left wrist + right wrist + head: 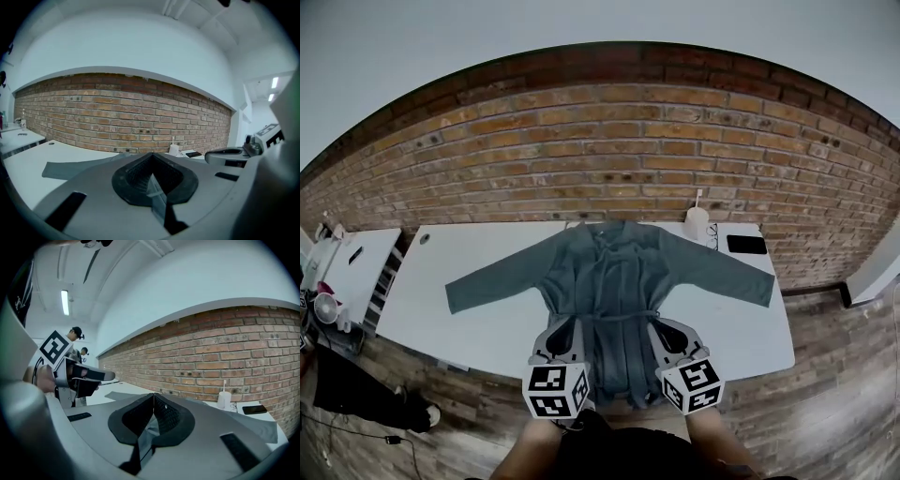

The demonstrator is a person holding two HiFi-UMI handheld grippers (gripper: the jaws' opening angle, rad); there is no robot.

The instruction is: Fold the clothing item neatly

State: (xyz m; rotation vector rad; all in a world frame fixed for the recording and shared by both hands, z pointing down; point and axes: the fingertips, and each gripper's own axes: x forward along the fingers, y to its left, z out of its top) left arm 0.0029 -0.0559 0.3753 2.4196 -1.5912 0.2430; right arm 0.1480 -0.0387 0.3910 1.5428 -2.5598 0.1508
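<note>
One grey-blue robe (609,281), spread flat on the middle of the large white bench (487,328). Collar toward the bench's far edge, beside the brick wall (609,150). Two sleeves stretched out toward the bench's left and right ends, one belt across the waist, hem at the bench's near edge.

Two hand-held grippers side by side at that near edge. Left hand-held gripper (563,330) on the left part of the hem, jaws pressed together, a thin fold of robe cloth pinched between the black pads (136,176). Right hand-held gripper (664,333) on the right part of the hem, jaws likewise closed tight on a sliver of the same cloth.

At the bench's far right corner, one white bottle (697,223) with a thin stick rising from its top, and one black phone (745,245) lying flat nearer the right end. Something thin and dark between those two, too small to tell.

Off the bench's left end, one smaller white bench (356,272). Far beyond that end, in the right gripper view, two persons (75,336) standing.
</note>
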